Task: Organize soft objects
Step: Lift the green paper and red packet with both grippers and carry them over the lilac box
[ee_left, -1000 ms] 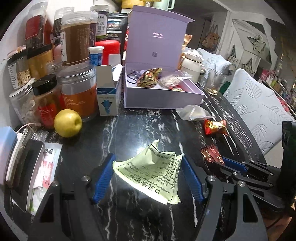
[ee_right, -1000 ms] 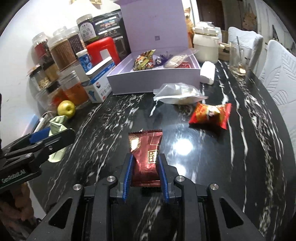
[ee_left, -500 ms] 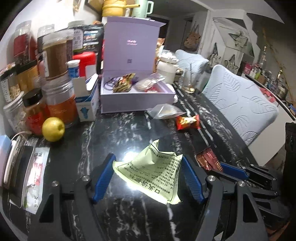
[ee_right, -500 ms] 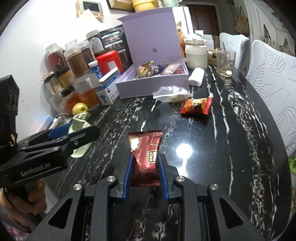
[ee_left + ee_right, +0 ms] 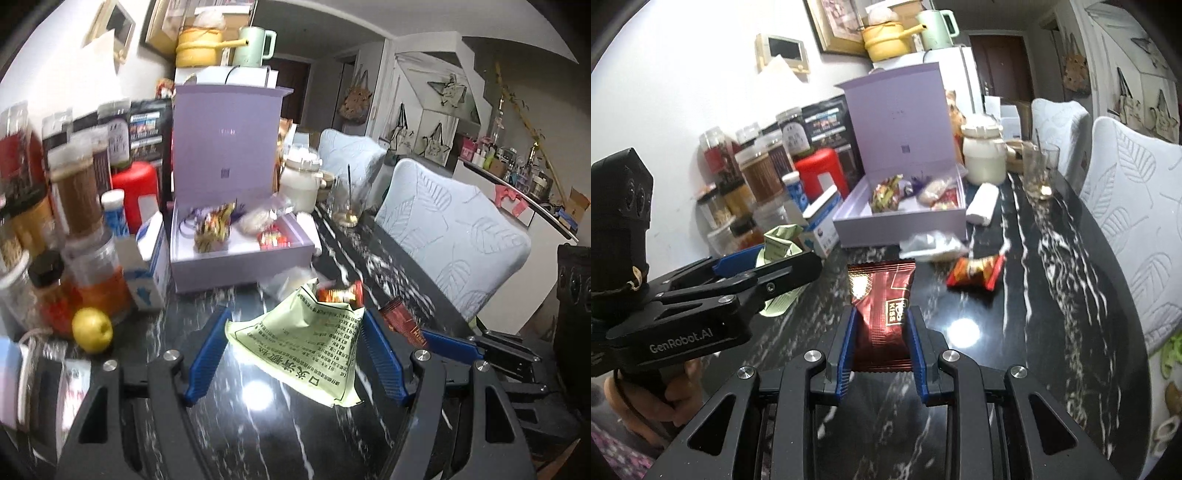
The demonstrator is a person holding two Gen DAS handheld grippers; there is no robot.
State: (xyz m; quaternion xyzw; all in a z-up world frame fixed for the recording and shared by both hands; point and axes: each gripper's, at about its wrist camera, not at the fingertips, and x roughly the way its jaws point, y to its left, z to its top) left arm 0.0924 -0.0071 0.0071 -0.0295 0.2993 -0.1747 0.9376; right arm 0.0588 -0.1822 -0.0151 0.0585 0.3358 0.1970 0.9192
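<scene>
With a green sachet [image 5: 303,343] clamped in the left gripper [image 5: 295,354] and a maroon packet [image 5: 882,314] in the right gripper [image 5: 881,343], both must be released into the lilac box [image 5: 897,229] ahead of the fingers.

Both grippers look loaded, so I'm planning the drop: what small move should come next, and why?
Probably carry both toward the open purple box: the left gripper holds a green packet, the right gripper a dark red packet, and the box already holds snacks.
</scene>
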